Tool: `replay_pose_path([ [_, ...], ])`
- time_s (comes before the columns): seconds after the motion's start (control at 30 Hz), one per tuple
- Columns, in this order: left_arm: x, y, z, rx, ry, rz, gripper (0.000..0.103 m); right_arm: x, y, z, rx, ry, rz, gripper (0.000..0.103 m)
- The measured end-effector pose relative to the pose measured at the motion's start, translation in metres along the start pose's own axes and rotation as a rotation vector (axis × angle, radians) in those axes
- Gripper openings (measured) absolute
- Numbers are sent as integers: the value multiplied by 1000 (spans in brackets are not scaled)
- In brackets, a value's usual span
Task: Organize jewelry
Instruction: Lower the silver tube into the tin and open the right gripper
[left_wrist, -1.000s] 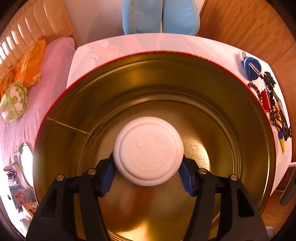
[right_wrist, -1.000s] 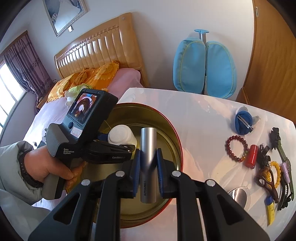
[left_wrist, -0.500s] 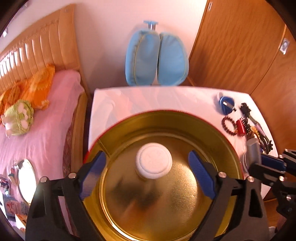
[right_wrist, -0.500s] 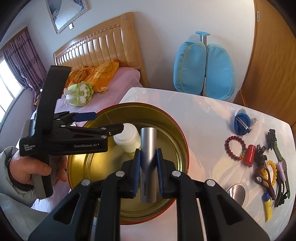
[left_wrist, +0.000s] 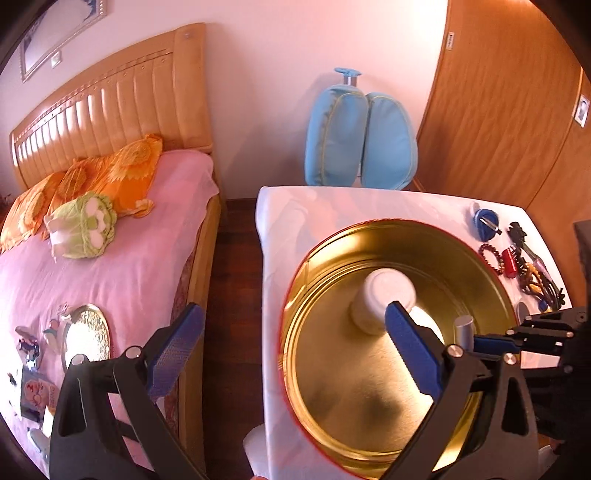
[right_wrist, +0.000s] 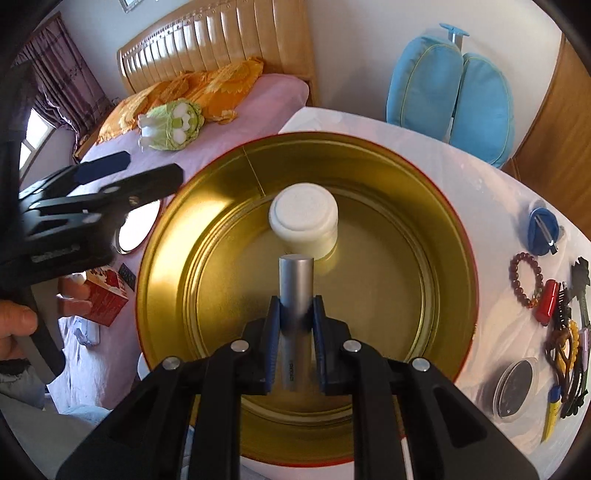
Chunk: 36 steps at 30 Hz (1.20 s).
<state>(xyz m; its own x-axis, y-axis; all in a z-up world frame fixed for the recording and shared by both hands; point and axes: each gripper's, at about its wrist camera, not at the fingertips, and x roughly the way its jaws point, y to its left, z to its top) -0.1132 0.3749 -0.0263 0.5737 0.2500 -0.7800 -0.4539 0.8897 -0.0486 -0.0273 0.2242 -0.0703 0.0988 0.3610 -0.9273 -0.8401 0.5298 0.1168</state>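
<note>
A white round jar (right_wrist: 304, 218) stands upright inside the big gold tin (right_wrist: 369, 158) with a red outer wall, on the white table (right_wrist: 480, 177). My right gripper (right_wrist: 296, 301) is shut on a silver tube (right_wrist: 296, 280) and holds it over the tin's floor, just in front of the jar. My left gripper (left_wrist: 291, 308) hangs above the tin's left rim (left_wrist: 288, 306); its jaws are opening wide with nothing between them. In the left wrist view the jar (left_wrist: 384, 295) sits beyond my right fingertip, and the tube (left_wrist: 463, 328) shows at the right.
Jewelry lies along the table's right edge: a blue pouch (right_wrist: 543, 230), a dark bead bracelet (right_wrist: 524, 277), a red piece (right_wrist: 546, 302), a heap of clips (right_wrist: 569, 343) and a clear round case (right_wrist: 517, 384). A pink bed (left_wrist: 110, 258) stands left of the table.
My left gripper let go of the white jar, spread wide, and pulled up and left off the tin. My right gripper carried the silver tube down over the tin.
</note>
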Motion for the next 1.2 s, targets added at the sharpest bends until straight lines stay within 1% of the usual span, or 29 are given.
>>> replay_pose_path([
  [0.1,-2,14,-8,-27,3,15,96,26,1,7,8,95,-47,18],
  [0.2,-4,28,-13,-55,3,25,96,40,-3,15,40,135,-38,18],
  [0.37,-3,40,-18,-89,3,22,96,50,0,24,34,162,-39,18],
  [0.53,-2,40,-21,-76,9,11,96,66,-4,24,72,215,-29,18],
  [0.73,-2,37,-21,-52,16,10,96,65,-5,24,90,213,-36,19],
  [0.77,-2,36,-20,-48,18,15,96,68,-6,28,96,218,-32,29],
  [0.8,-2,35,-20,-46,18,15,96,66,-7,27,107,211,-29,53],
  [0.87,-3,35,-19,-47,14,9,96,58,-9,26,130,168,-42,74],
  [0.93,-6,33,-17,-42,5,8,96,51,-12,25,136,138,-51,76],
  [1.0,-9,32,-16,-36,-5,3,96,40,-13,24,140,97,-56,87],
  [1.07,-12,31,-15,-29,-16,-2,96,26,-12,23,133,28,-64,94],
  [1.2,-19,27,-10,-10,-36,-27,96,-1,-8,14,86,-107,-106,98],
])
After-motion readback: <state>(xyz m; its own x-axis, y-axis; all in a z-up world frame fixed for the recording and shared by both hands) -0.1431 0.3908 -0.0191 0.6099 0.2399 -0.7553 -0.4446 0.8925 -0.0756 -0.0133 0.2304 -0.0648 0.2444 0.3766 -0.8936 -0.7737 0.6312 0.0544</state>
